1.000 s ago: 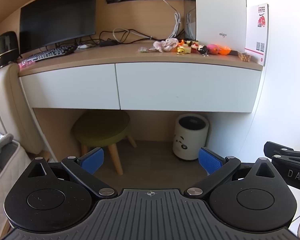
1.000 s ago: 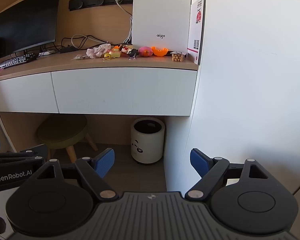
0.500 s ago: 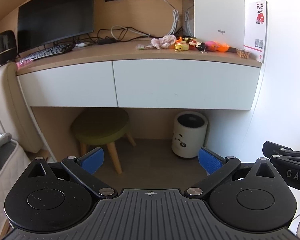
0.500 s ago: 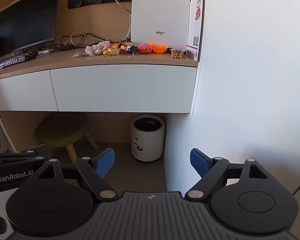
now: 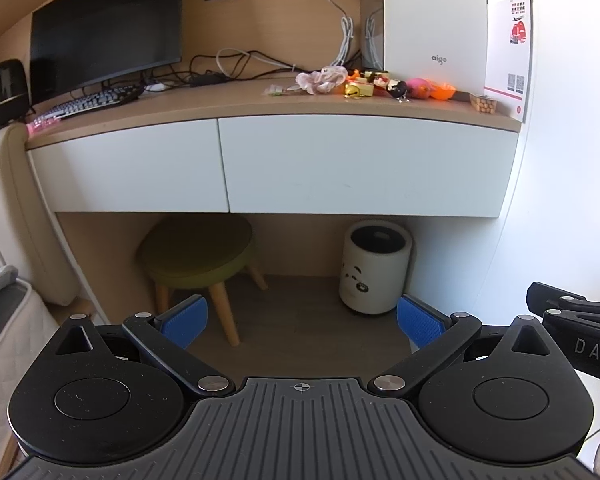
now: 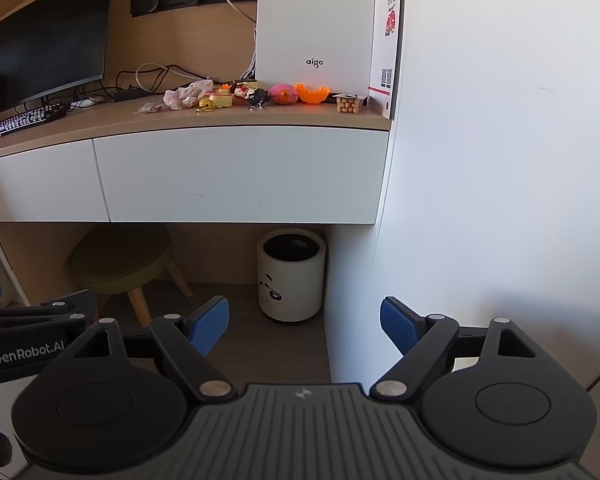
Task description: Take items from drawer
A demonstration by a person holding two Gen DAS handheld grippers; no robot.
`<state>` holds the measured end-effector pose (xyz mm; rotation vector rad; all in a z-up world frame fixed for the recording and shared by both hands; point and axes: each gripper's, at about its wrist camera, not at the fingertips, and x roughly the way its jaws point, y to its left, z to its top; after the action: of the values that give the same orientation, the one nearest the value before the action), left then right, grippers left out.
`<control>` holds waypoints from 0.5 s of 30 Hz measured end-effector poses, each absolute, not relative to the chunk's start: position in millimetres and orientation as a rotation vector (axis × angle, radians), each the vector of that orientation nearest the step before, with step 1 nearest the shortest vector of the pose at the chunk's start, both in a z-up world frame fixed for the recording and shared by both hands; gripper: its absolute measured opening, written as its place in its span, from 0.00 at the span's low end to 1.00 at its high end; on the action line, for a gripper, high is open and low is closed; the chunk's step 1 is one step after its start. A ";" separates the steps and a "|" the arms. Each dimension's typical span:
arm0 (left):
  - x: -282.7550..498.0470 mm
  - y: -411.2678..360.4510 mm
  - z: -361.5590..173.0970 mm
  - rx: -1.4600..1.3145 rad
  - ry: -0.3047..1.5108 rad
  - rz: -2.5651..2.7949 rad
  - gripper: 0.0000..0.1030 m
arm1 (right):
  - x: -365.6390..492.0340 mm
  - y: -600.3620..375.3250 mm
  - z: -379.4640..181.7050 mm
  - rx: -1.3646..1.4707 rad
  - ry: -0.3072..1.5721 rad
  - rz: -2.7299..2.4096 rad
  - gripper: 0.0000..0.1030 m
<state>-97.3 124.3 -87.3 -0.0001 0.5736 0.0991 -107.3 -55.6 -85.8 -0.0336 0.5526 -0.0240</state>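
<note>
Home bedroom, desk point(image 5: 220, 108), monitor point(image 5: 104, 24), bed point(image 5: 4, 320)

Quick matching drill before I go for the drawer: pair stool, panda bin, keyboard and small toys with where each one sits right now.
Things:
1. stool
2. panda bin
3. keyboard
4. small toys

Places:
A. desk top, in front of the white box
B. floor under the right drawer, by the wall
C. desk top, below the monitor
D. floor under the seam between the two drawers

Pairs: 1-D, 2-B, 3-C, 4-A
</note>
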 end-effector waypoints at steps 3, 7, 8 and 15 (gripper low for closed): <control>-94.7 123.1 -87.3 0.005 0.576 0.093 1.00 | -106.0 -56.4 -86.3 -0.033 0.556 -0.027 0.81; -91.9 122.6 -88.4 0.006 0.578 0.089 1.00 | -103.8 -57.5 -86.9 -0.033 0.554 -0.030 0.81; -90.9 122.8 -89.1 0.005 0.581 0.086 1.00 | -103.0 -57.5 -86.7 -0.033 0.554 -0.030 0.81; -77.9 126.5 -90.6 -0.053 0.580 -0.025 0.97 | -98.0 -58.9 -85.9 -0.041 0.538 -0.043 0.81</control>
<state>-77.9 126.5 -90.6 -0.0533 0.5797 -0.0251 -98.0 -58.9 -85.9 -0.0415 0.5382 -0.0435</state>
